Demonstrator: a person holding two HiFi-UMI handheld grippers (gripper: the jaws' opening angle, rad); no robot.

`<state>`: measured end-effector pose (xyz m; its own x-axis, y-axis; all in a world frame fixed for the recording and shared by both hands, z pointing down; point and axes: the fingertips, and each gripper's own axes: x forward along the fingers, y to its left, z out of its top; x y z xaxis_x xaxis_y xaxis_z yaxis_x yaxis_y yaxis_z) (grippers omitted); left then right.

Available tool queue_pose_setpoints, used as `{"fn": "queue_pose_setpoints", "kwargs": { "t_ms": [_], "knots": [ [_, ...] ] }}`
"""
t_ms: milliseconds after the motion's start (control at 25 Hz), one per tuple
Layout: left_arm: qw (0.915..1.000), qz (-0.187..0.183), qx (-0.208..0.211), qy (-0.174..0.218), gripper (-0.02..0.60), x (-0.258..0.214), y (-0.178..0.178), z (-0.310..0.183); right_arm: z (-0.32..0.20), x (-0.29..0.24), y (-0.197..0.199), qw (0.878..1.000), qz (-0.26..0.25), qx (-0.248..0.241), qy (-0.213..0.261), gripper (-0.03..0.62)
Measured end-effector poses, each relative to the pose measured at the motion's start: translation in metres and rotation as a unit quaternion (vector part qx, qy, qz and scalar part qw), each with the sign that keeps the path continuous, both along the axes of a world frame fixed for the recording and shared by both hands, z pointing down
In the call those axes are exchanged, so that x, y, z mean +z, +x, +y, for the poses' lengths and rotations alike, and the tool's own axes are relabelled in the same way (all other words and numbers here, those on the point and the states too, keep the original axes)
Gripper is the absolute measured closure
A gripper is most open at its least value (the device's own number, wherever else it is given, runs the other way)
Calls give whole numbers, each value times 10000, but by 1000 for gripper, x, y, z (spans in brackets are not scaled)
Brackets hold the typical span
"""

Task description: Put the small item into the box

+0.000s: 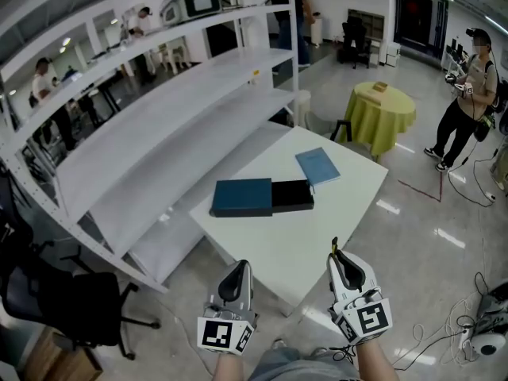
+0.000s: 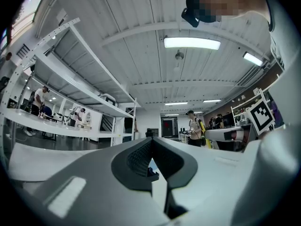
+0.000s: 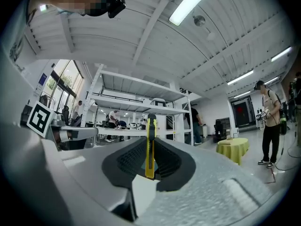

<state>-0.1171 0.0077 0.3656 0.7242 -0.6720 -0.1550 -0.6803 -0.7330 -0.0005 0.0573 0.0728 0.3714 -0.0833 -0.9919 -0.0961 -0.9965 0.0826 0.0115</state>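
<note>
A dark teal box [image 1: 242,197] lies on the white table [image 1: 317,236], with its black inner tray [image 1: 292,195] slid out to the right. A blue flat cover [image 1: 317,166] lies just beyond the tray. My right gripper [image 1: 336,257] is held near the table's front edge, short of the box. It is shut on a slim yellow utility knife [image 3: 150,147] that stands upright between the jaws and pokes out past them [image 1: 334,247]. My left gripper [image 1: 238,270] hovers at the front left of the table, with its jaws [image 2: 151,147] together and nothing in them.
A long white shelving rack [image 1: 159,117] runs along the table's left side. A black office chair [image 1: 71,300] stands at the lower left. Beyond the table are a round table with a yellow-green cloth [image 1: 382,111] and a standing person [image 1: 464,101]. Cables [image 1: 476,324] lie on the floor at right.
</note>
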Motion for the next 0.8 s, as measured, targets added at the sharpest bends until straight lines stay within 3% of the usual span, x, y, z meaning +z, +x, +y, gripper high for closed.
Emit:
{"fn": "queue_pose_setpoints", "kwargs": {
  "t_ms": [800],
  "knots": [
    [9991,-4,383,-185,569,18,5,-50,-38,18,2,9991,-75,352,-210,540]
  ]
}}
